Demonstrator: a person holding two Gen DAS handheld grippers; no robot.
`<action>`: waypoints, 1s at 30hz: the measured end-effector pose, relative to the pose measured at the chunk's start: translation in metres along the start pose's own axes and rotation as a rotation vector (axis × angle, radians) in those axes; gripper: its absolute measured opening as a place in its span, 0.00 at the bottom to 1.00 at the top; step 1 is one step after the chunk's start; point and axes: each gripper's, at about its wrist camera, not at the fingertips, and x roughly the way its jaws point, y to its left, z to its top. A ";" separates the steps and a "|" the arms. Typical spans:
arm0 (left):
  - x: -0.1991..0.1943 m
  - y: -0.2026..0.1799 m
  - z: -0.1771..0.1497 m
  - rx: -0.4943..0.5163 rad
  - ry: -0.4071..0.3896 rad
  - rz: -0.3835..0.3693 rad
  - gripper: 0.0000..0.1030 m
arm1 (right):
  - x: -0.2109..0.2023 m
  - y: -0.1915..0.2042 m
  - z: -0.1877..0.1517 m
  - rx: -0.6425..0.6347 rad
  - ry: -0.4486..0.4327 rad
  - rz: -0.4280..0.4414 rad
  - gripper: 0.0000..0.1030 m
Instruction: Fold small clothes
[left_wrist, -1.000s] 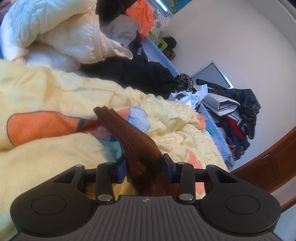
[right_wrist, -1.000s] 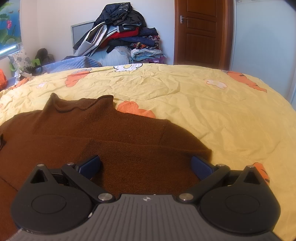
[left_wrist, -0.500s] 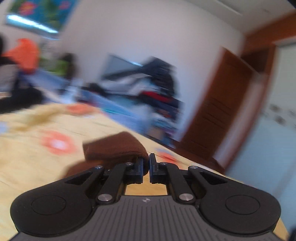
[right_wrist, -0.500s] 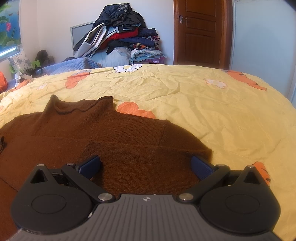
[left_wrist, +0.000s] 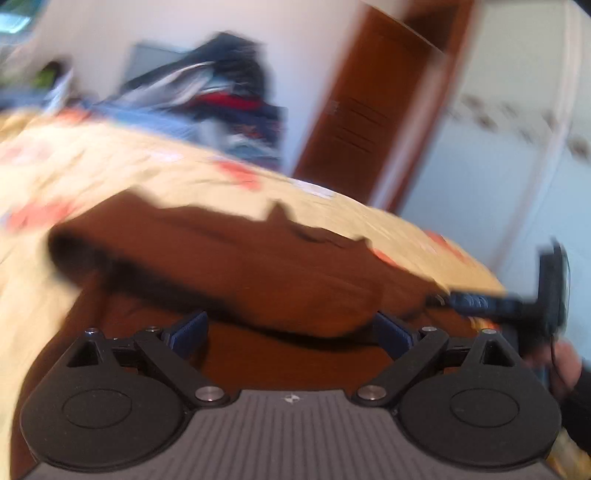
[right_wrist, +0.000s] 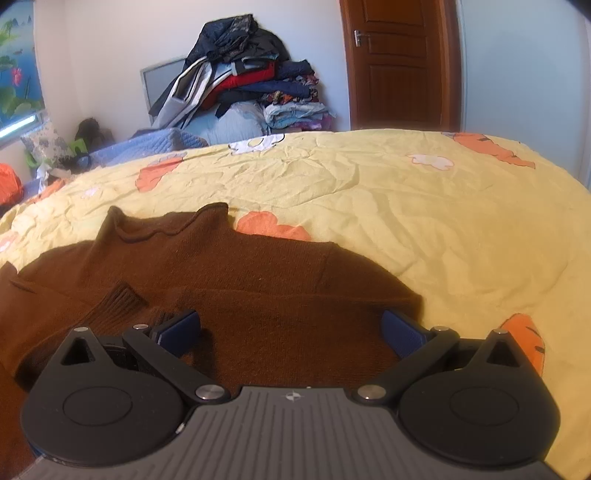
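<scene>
A brown knit sweater (right_wrist: 229, 273) lies flat on the yellow bed sheet (right_wrist: 388, 206), collar toward the far side. Its left sleeve with the ribbed cuff (right_wrist: 123, 297) is folded across the body. My right gripper (right_wrist: 291, 328) is open and empty, low over the sweater's near part. In the blurred left wrist view the sweater (left_wrist: 258, 266) lies with the folded sleeve across it, and my left gripper (left_wrist: 291, 330) is open and empty just above it. The right gripper (left_wrist: 517, 302) shows at that view's right edge.
A tall pile of clothes (right_wrist: 240, 85) stands beyond the bed against the wall. A brown wooden door (right_wrist: 399, 62) is at the back right. A blue quilt (right_wrist: 162, 142) and small items lie at the back left. The sheet has orange prints.
My left gripper carried the sleeve across the sweater's body, then opened and let it go. The cuff now lies on the body. The right gripper stayed open and still.
</scene>
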 end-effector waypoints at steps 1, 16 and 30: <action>-0.003 0.005 0.000 -0.040 -0.023 0.002 0.94 | -0.005 0.002 0.004 0.026 0.019 -0.002 1.00; -0.009 0.010 -0.002 -0.063 -0.069 0.010 0.94 | 0.013 0.106 0.026 0.121 0.333 0.221 0.75; -0.009 0.009 -0.001 -0.068 -0.066 -0.036 0.94 | -0.008 -0.018 -0.007 0.710 0.325 0.452 0.63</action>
